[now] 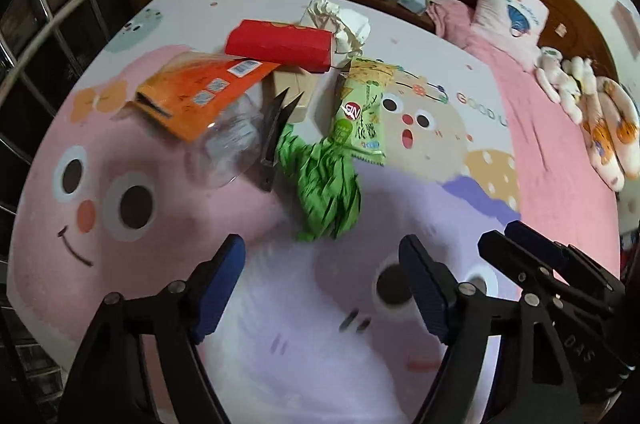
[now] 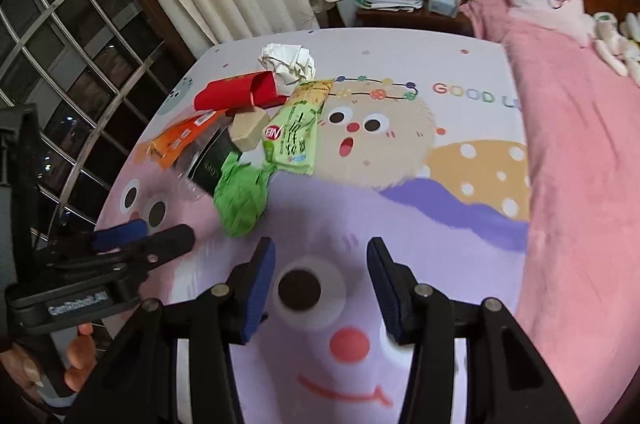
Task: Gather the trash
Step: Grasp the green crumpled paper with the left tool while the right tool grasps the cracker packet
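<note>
— Starting with the nearest piece makes sense: the crumpled green paper wad (image 1: 326,183) lies at the near edge of the trash pile on the cartoon-printed bedsheet (image 1: 168,224), just ahead of both tools.

— And the grippers?

— The left gripper (image 1: 322,278) hovers with fingers spread wide and empty; the right gripper (image 2: 321,270) likewise stands apart, holding nothing.

— Which one should take it?

— Probably the left, since the wad sits between its fingers' line. It should straddle the wad's bulk, not the frayed edge, and avoid dragging the green snack wrapper (image 1: 360,111) touching its far side.
</note>
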